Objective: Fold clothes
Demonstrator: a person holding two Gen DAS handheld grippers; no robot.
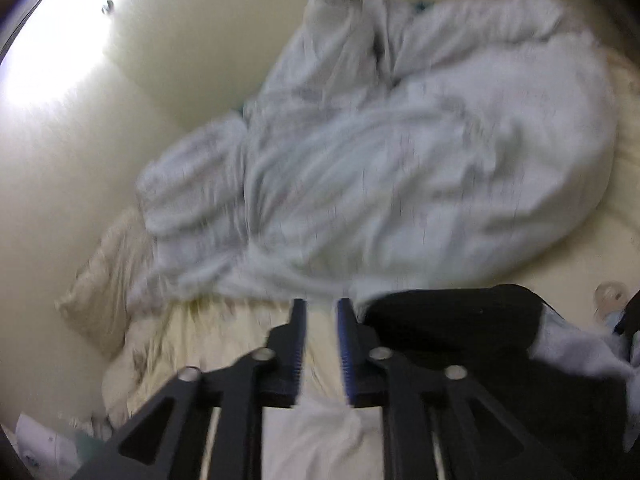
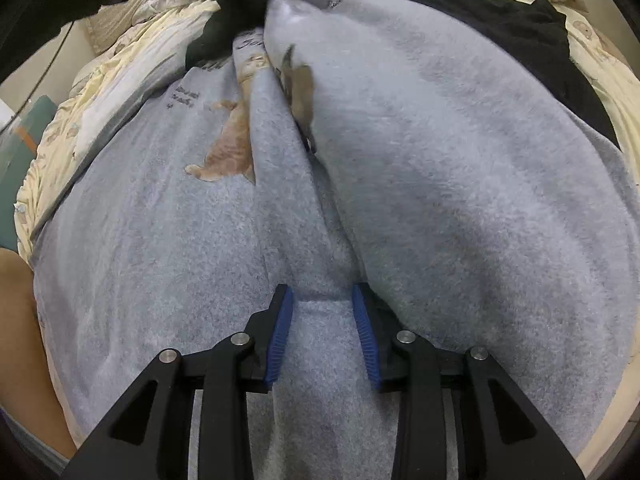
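One grey fleece garment (image 2: 440,160) between tool (image 2: 322,300) pads.

A grey fleece garment (image 2: 440,184) with an orange cat print lies rumpled, a fold ridge running toward twelve o'clock.

Left view all smeared for me. Pale grey heap (image 1: 400,168) on bed (image 1: 224,336): can't tell garment or bedding. Black cloth (image 1: 452,324) partly behind my left tongs (image 1: 322,308), shape unclear. Right view: grey fleece (image 2: 460,184) runs off bottom edge, fold hides part of cat print (image 2: 228,148). Small writing (image 2: 182,98) too tiny to read.
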